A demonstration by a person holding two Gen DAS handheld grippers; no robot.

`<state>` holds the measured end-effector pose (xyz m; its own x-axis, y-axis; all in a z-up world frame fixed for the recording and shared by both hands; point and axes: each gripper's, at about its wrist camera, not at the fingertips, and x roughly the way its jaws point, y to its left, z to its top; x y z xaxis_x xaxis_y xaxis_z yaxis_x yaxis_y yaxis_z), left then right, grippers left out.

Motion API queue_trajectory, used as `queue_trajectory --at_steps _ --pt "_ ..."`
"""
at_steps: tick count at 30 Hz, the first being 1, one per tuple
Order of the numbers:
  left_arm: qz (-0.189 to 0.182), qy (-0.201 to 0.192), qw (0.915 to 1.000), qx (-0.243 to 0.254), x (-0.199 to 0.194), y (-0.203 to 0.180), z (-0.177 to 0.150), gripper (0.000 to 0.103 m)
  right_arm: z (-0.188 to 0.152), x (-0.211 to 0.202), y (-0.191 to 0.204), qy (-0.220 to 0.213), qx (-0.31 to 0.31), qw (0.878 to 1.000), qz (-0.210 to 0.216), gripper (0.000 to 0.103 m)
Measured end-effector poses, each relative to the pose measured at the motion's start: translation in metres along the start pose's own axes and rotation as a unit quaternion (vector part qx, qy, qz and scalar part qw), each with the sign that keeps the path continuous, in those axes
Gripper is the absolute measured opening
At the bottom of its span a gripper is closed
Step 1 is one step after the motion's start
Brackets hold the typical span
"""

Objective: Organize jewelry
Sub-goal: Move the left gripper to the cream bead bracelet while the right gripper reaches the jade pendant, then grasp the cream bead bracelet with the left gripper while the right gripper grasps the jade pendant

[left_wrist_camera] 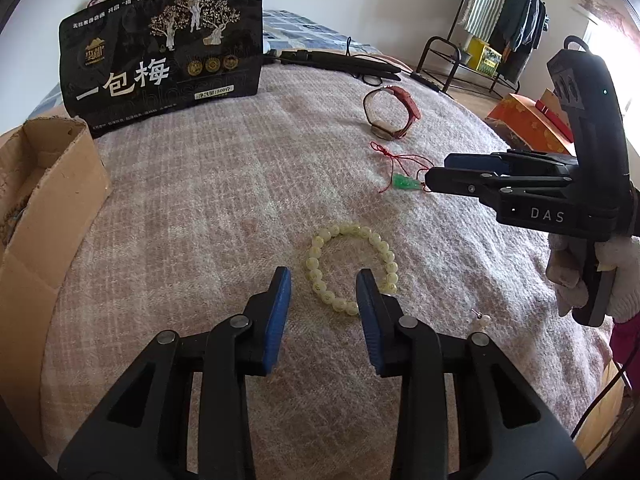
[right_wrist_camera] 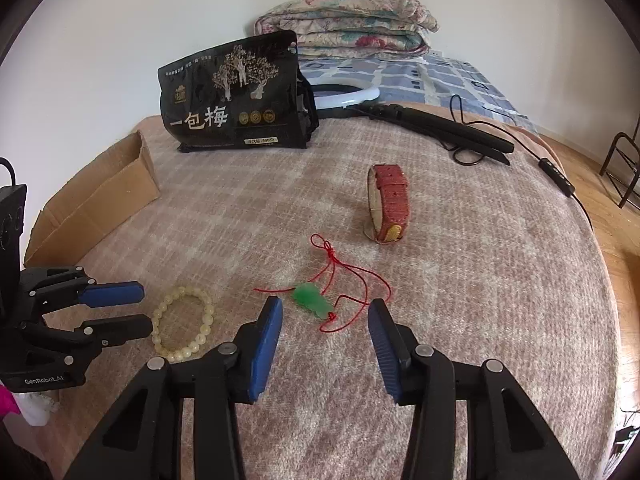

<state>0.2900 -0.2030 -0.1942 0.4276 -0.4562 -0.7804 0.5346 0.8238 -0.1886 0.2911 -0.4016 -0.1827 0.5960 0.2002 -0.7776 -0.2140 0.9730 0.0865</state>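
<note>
A pale bead bracelet (left_wrist_camera: 352, 266) lies on the pink blanket; my left gripper (left_wrist_camera: 324, 280) is open, its fingertips straddling the bracelet's near edge. It also shows in the right wrist view (right_wrist_camera: 182, 324), with the left gripper (right_wrist_camera: 140, 312) beside it. A green pendant on a red cord (right_wrist_camera: 310, 300) lies just ahead of my open, empty right gripper (right_wrist_camera: 324, 310); it also shows in the left wrist view (left_wrist_camera: 406, 182), with the right gripper (left_wrist_camera: 438, 172) at its right. A red-strapped watch (right_wrist_camera: 388, 208) stands further back. A small pearl earring (left_wrist_camera: 482, 319) lies near right.
An open cardboard box (left_wrist_camera: 44, 200) sits at the left edge of the bed. A black snack bag (right_wrist_camera: 236, 96) stands at the back. A black hair straightener with cord (right_wrist_camera: 444, 128) and folded quilts (right_wrist_camera: 352, 20) lie behind. A clothes rack (left_wrist_camera: 500, 20) stands on the floor.
</note>
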Motion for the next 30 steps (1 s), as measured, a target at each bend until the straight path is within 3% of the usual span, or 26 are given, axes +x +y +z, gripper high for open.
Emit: queue_trajectory --at_steps 10,15,20,30 --pt "0.000 0.008 0.9999 -0.015 0.013 0.005 0.002 0.031 0.004 0.025 0.006 0.025 -0.035 0.999 -0.002 0.036" --pt "0.008 0.005 0.9998 -0.018 0.017 0.006 0.002 0.020 0.001 0.035 0.009 0.038 -0.046 0.998 -0.006 0.031" --pt "0.008 0.004 0.9996 -0.026 0.019 0.008 0.003 0.008 0.001 0.034 0.008 0.036 -0.040 0.999 -0.004 0.013" --pt "0.011 -0.021 0.9991 -0.034 0.001 0.009 0.003 0.005 0.000 0.018 0.008 0.020 -0.027 0.999 -0.008 0.012"
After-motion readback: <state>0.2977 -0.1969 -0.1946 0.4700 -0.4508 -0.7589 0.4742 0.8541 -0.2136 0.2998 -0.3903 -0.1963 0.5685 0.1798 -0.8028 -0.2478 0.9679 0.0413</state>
